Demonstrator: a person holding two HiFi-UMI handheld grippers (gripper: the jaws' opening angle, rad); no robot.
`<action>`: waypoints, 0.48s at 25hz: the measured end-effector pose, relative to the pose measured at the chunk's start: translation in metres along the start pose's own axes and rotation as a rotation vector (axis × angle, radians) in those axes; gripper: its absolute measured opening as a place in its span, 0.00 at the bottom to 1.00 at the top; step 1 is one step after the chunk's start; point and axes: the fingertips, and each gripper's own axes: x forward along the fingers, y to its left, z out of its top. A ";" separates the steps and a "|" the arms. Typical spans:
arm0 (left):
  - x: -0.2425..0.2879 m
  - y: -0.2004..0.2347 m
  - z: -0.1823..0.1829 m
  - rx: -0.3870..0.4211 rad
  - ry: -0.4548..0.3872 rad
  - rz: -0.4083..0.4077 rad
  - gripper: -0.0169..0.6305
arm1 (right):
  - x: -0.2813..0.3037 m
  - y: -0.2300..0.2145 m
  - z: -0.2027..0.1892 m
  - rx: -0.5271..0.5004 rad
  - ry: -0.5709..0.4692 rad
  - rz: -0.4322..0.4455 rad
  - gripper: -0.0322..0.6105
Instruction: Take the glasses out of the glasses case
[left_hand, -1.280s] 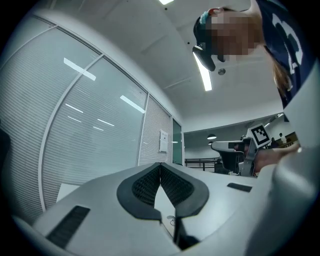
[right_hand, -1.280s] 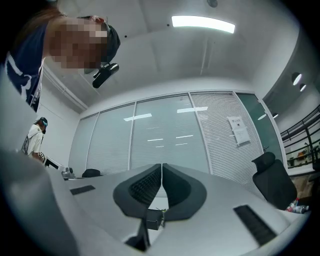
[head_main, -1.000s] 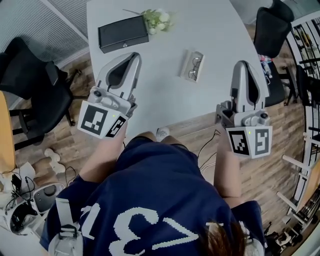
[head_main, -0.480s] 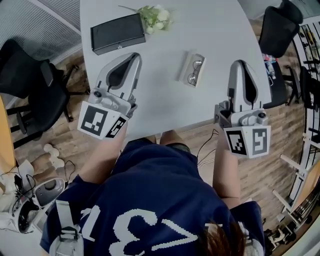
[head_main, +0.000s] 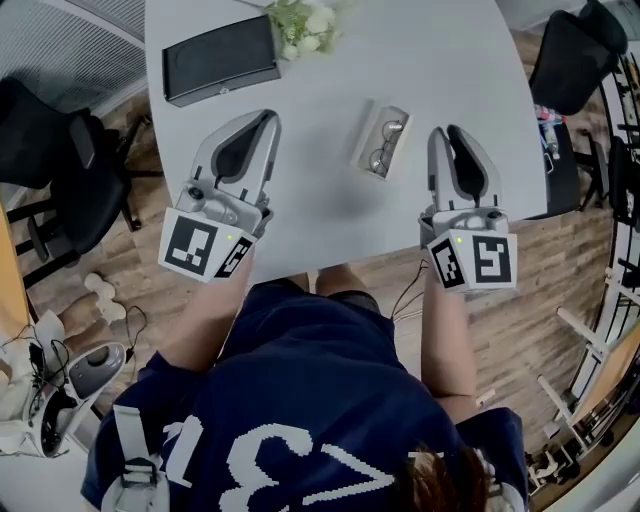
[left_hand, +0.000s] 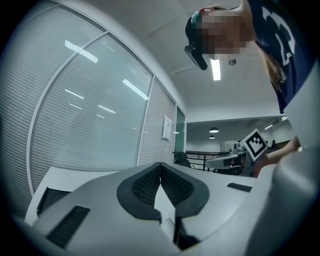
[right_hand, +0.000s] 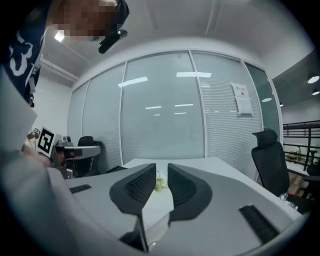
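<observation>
An open white glasses case (head_main: 381, 140) with dark-rimmed glasses (head_main: 384, 145) in it lies on the white table (head_main: 330, 215), right of the middle. My right gripper (head_main: 447, 133) hovers just right of the case, apart from it. Its jaws are opening, and nothing is between them in the right gripper view (right_hand: 161, 167). My left gripper (head_main: 268, 118) is over the table well left of the case. Its fingertips meet in the left gripper view (left_hand: 160, 164), shut on nothing. Neither gripper view shows the case.
A black box (head_main: 220, 60) lies at the table's far left, with a small bunch of pale flowers (head_main: 300, 20) beside it; the flowers (right_hand: 159, 184) also show between the right jaws. Black office chairs stand left (head_main: 60, 150) and right (head_main: 575, 50) of the table.
Both grippers have moved forward over the table and lower. The right one has come up beside the case and its jaws have parted. The left stays shut.
</observation>
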 end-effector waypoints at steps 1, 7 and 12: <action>0.002 0.000 -0.004 -0.001 0.008 -0.001 0.05 | 0.004 -0.003 -0.013 0.004 0.035 -0.003 0.19; 0.010 -0.002 -0.026 -0.016 0.057 -0.006 0.05 | 0.024 -0.016 -0.097 0.061 0.222 -0.027 0.20; 0.013 -0.005 -0.040 -0.028 0.088 -0.010 0.05 | 0.041 -0.021 -0.166 0.125 0.366 -0.052 0.24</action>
